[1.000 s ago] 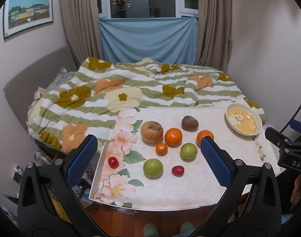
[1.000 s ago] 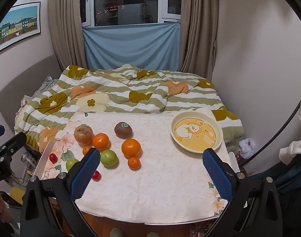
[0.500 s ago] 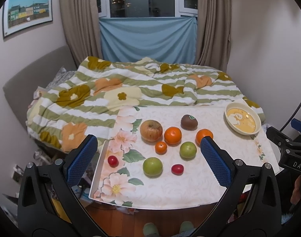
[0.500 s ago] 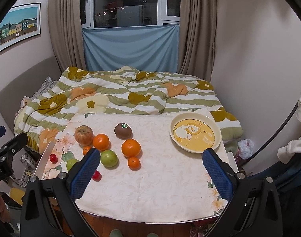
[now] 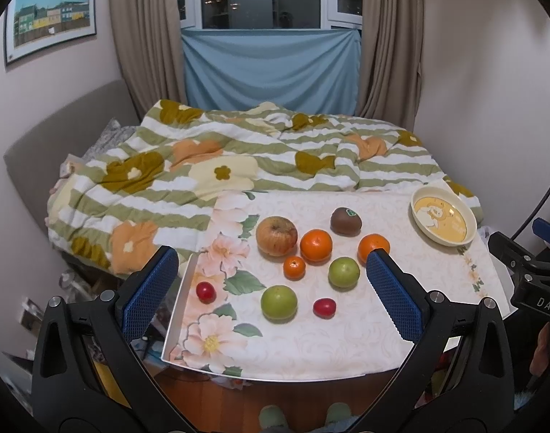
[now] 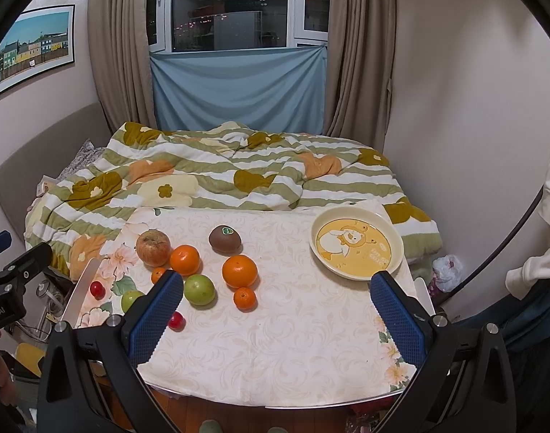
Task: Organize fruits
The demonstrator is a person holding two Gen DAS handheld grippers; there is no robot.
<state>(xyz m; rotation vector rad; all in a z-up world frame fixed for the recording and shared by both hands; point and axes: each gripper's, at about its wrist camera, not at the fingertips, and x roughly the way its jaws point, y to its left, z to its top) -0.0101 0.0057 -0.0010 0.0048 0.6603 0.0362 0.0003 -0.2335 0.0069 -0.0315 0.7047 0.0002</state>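
Nothing is sorted yet: all 10 loose round fruits (image 6: 239, 271) lie clustered on the left of the floral-clothed desk (image 6: 293, 342), well apart from the empty yellow cartoon-print plate (image 6: 357, 246). Left tongs (image 5: 271, 296) and right tongs (image 6: 275, 312) hover wide, holding nothing.

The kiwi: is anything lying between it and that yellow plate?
No. The kiwi and the plate have only bare tablecloth between them; the other fruit lies left of or nearer than the kiwi.
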